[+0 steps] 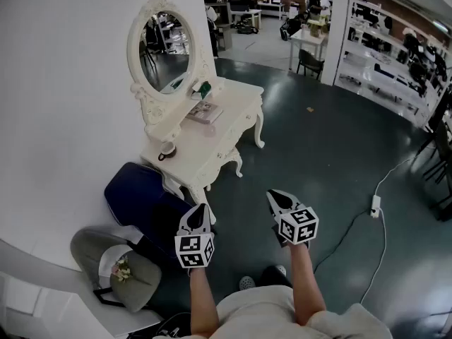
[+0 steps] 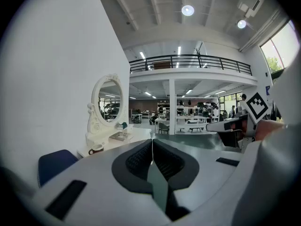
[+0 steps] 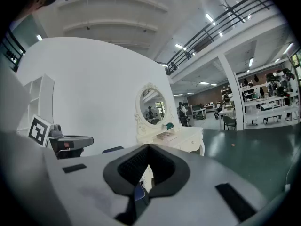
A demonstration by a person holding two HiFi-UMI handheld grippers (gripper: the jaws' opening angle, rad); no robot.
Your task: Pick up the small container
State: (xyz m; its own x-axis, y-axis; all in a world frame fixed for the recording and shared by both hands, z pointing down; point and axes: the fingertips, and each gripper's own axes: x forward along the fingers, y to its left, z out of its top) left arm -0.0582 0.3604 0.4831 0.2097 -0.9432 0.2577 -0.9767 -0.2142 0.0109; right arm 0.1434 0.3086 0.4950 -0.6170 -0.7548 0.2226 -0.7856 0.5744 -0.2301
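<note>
**Desk:** What is the small container looking like, and where is it sitting?

**Operator:** I am looking at the small container (image 1: 167, 150), a low white cup with dark trim and a dark handle. It is standing upright at the near end of the white dressing table (image 1: 236, 122), on the wall side and close to the edge. It is sitting well apart from both grippers.

**Desk:** And the fingers?

**Operator:** I am holding the left gripper (image 1: 198, 207) with its fingers pressed together on nothing. The right gripper (image 1: 277, 195) is also showing its fingers pressed together, empty.

**Desk:** Room for moving?

**Operator:** A blue seat (image 1: 134, 193) is standing at the table's near end beside the wall, just ahead of the left gripper. The dark floor (image 1: 318, 140) is lying open to the right of the table. A white cable (image 1: 381, 189) is trailing across it far to the right.
</note>
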